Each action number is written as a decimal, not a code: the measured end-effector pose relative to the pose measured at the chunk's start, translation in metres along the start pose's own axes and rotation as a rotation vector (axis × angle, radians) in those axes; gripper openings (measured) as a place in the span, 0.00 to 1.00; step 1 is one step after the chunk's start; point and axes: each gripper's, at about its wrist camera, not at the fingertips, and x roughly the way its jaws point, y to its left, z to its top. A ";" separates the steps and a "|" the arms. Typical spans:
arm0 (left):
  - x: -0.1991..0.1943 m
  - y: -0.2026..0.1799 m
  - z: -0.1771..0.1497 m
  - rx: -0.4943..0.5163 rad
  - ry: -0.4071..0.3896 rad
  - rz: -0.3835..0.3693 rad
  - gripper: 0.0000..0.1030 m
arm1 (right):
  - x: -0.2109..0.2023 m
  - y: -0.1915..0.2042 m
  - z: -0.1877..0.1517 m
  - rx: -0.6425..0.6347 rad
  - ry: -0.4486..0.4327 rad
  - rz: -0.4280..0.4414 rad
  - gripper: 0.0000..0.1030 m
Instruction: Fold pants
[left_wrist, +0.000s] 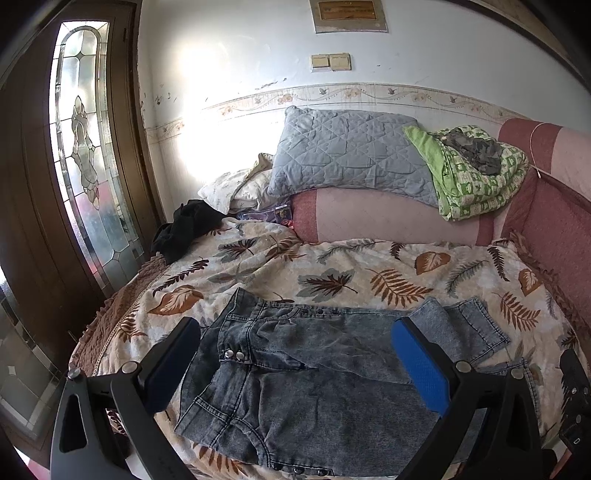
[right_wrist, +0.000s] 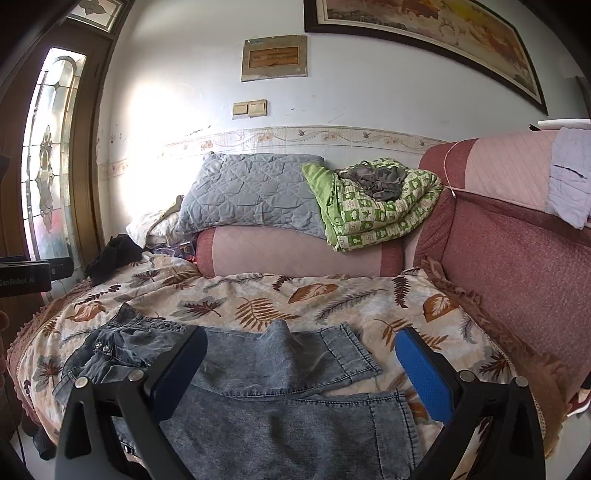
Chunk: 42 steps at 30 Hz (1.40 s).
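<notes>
Grey washed denim pants (left_wrist: 317, 384) lie spread flat on the leaf-print bedspread (left_wrist: 332, 273), waistband to the left, legs running right. My left gripper (left_wrist: 295, 358) hovers open above the waist and hip area, with nothing between its fingers. In the right wrist view the pants (right_wrist: 280, 391) show their two leg ends, the far leg cuff (right_wrist: 351, 354) lying slightly askew and the near cuff at lower right. My right gripper (right_wrist: 299, 369) hangs open over the legs, holding nothing. The other gripper's body (right_wrist: 26, 275) shows at the left edge.
A pink bolster (left_wrist: 391, 218) lies behind the bedspread, with a grey quilted pillow (left_wrist: 343, 151) and a green folded quilt (left_wrist: 476, 177) on it. A black garment (left_wrist: 184, 229) sits at the far left corner. The padded sofa back (right_wrist: 517, 258) rises on the right; a glass door (left_wrist: 85, 147) stands left.
</notes>
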 end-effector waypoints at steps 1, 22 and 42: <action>0.000 0.000 0.000 0.000 0.002 0.002 1.00 | 0.000 -0.001 0.000 0.002 -0.001 0.000 1.00; 0.008 -0.001 -0.006 0.015 0.017 0.012 1.00 | 0.005 -0.010 0.001 0.029 0.030 0.001 1.00; 0.006 0.001 -0.010 0.013 0.027 0.010 1.00 | 0.003 -0.005 -0.001 0.028 0.033 0.005 1.00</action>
